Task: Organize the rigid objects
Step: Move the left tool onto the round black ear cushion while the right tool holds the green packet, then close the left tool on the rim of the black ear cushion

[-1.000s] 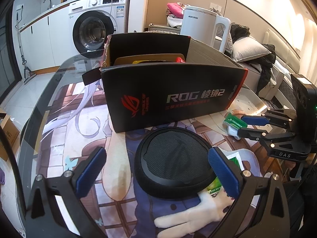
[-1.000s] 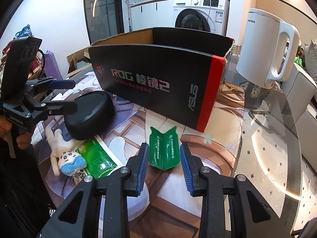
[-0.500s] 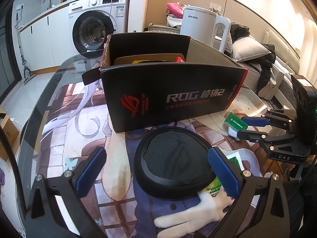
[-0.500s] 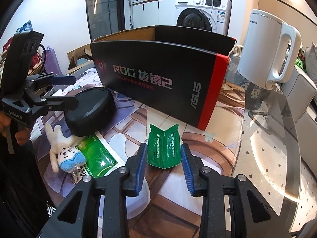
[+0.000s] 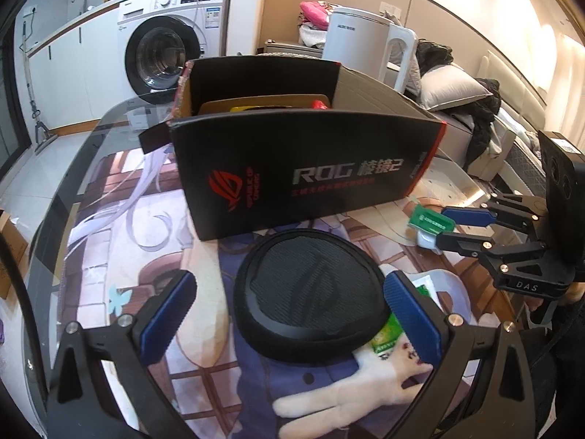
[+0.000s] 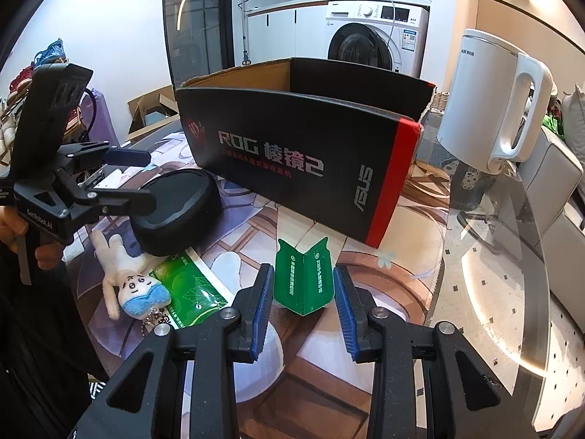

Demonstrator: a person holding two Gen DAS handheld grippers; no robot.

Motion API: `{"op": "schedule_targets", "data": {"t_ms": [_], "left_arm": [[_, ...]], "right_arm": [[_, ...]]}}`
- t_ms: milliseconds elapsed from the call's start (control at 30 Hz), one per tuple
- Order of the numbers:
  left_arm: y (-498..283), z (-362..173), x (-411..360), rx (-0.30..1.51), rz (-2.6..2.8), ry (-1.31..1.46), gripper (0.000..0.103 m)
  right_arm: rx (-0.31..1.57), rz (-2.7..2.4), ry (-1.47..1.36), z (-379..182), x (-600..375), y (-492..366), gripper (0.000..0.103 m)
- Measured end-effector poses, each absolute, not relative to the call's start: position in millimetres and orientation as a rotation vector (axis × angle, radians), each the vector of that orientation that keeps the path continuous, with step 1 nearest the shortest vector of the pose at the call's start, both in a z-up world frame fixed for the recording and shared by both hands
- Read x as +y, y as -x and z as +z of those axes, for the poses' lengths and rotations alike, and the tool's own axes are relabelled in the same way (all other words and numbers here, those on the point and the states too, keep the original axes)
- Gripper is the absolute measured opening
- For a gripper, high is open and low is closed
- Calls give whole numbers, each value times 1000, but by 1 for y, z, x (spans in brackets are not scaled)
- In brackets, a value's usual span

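A round black case [image 5: 310,294] lies on the table in front of the open black ROG box [image 5: 303,168]. My left gripper [image 5: 289,311] is open, its fingers either side of the case without touching it. It also shows in the right wrist view [image 6: 146,179]. My right gripper [image 6: 303,292] is open around a small green folded card box [image 6: 303,278] that stands on the table, with narrow gaps at each pad. In the left wrist view the right gripper [image 5: 438,228] reaches the green box [image 5: 431,221] from the right.
A white plush toy [image 6: 128,278] and a green sachet [image 6: 186,289] lie beside the black case. A white kettle [image 6: 497,109] stands at the right of the ROG box [image 6: 303,153]. The glass table edge [image 6: 541,292] curves on the right. A washing machine stands behind.
My right gripper has moved forward so the green box sits deeper between its fingers. The left gripper has barely moved.
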State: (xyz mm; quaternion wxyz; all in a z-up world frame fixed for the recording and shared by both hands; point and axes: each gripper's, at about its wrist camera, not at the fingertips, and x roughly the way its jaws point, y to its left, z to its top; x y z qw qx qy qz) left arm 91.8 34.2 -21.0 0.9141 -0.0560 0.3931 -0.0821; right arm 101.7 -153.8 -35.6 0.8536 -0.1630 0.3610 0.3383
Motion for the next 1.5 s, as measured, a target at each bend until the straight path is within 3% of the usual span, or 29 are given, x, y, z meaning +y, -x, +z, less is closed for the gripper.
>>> {"op": "schedule_targets", "data": {"t_ms": [1500], "left_arm": [[-116, -46, 12, 965, -246, 15, 103]], "right_arm": [[728, 711, 329, -25, -158, -93, 33]]}}
